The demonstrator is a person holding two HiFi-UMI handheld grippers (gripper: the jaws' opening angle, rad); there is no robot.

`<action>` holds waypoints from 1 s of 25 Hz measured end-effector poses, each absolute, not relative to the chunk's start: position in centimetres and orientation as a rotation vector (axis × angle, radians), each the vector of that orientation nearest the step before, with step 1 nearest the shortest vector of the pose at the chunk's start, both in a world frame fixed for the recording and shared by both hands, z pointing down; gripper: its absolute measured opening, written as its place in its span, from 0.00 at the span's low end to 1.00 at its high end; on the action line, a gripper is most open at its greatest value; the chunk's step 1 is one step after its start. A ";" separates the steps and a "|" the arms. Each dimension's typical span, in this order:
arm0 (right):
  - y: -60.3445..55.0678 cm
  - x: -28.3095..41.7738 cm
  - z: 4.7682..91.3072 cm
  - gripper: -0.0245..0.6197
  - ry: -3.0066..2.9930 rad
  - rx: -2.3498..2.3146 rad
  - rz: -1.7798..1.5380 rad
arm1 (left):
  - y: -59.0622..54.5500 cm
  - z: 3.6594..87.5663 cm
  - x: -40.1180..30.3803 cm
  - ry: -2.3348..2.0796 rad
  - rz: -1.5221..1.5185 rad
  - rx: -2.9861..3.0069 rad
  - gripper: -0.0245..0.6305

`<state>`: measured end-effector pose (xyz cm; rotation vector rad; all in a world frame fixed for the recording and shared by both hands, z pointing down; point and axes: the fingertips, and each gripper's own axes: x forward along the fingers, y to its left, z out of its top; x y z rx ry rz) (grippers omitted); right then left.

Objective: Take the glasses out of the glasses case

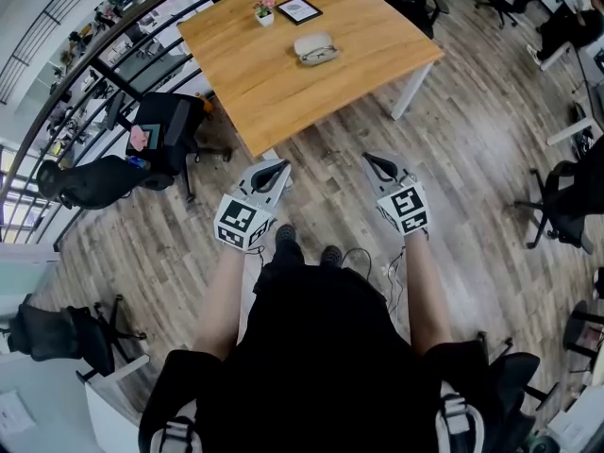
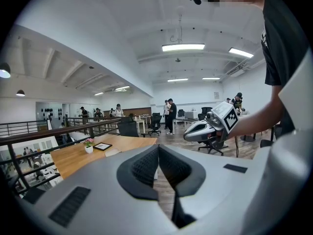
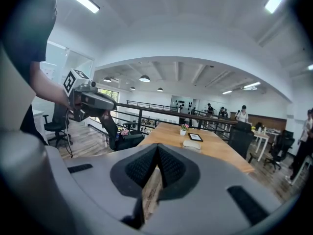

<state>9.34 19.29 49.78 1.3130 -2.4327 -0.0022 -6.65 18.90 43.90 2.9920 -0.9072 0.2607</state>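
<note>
Approach step not begun: left gripper (image 1: 272, 171) and right gripper (image 1: 379, 165), both closed and empty, are well short of the case (image 1: 315, 48) on the table (image 1: 274, 97); next move calls for closing in.

Table (image 1: 264, 83) of smooth light wood — left hand-held gripper (image 2: 158, 147) matt grey plastic.

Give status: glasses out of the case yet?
Done: nothing. The case sits on the table, glasses apparently inside. In hand: nothing; left gripper and right gripper are shut, empty, short of the table. To do: approach, lift the glasses out.
</note>
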 end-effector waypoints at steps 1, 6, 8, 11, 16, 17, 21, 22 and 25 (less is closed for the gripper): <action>19.3 9.3 49.8 0.05 -2.432 1.310 -0.001 | 18.8 43.9 -6.6 -0.906 0.254 2.993 0.07; 19.2 9.2 49.9 0.05 -2.444 1.294 -0.005 | 18.6 43.8 -6.7 -0.925 0.236 2.995 0.07; 19.2 9.3 49.9 0.05 -2.447 1.295 -0.001 | 18.5 43.6 -6.7 -0.926 0.219 2.991 0.07; 18.9 9.4 49.9 0.09 -2.458 1.301 -0.012 | 18.4 43.5 -6.6 -0.916 0.202 2.988 0.07; 18.8 9.3 49.5 0.17 -2.493 1.297 -0.028 | 18.3 43.7 -6.3 -0.910 0.192 2.988 0.15; 18.8 9.3 49.4 0.18 -2.498 1.297 -0.032 | 18.2 43.7 -6.2 -0.915 0.193 2.987 0.18; 18.6 9.5 49.0 0.23 -2.512 1.297 -0.046 | 18.1 43.5 -6.0 -0.929 0.191 2.991 0.22; 18.5 9.5 49.0 0.24 -2.517 1.297 -0.048 | 18.1 43.4 -6.0 -0.932 0.190 2.990 0.22; 18.2 9.4 48.8 0.26 -2.534 1.298 -0.047 | 17.8 43.5 -6.2 -0.948 0.191 2.986 0.25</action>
